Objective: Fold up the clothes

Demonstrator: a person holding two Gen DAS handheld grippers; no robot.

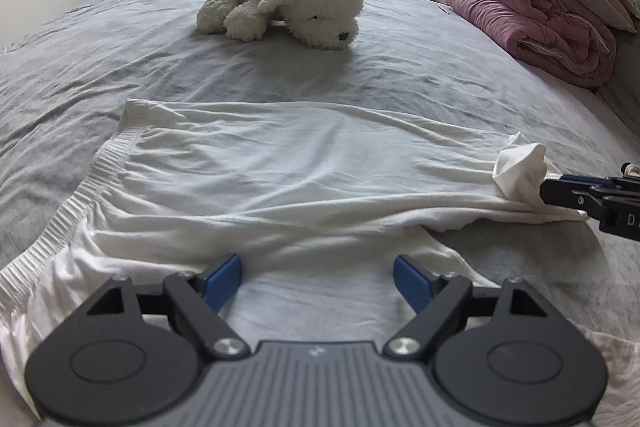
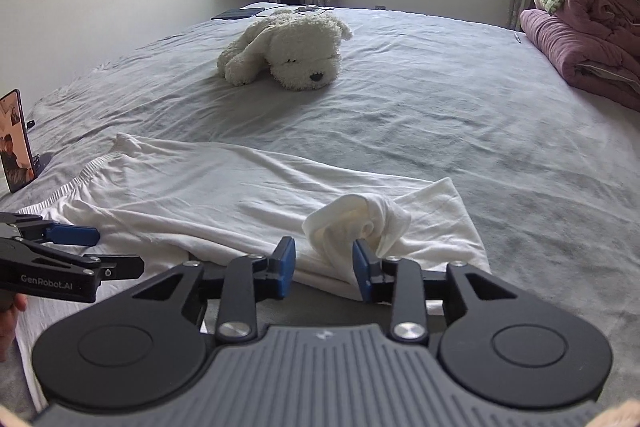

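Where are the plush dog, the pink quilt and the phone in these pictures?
plush dog [image 2: 304, 63]: right wrist view, on its head.
pink quilt [image 1: 560, 27]: left wrist view, on its rolled side.
phone [image 2: 16, 143]: right wrist view, on its screen.

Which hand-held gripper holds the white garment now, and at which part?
Neither. The right hand-held gripper is open beside the bunched corner of the white garment; the left is open.

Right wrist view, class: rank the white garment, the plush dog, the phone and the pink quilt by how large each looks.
1. white garment, though nearest the camera
2. plush dog and pink quilt: alike; the quilt is cut off by the frame
3. phone
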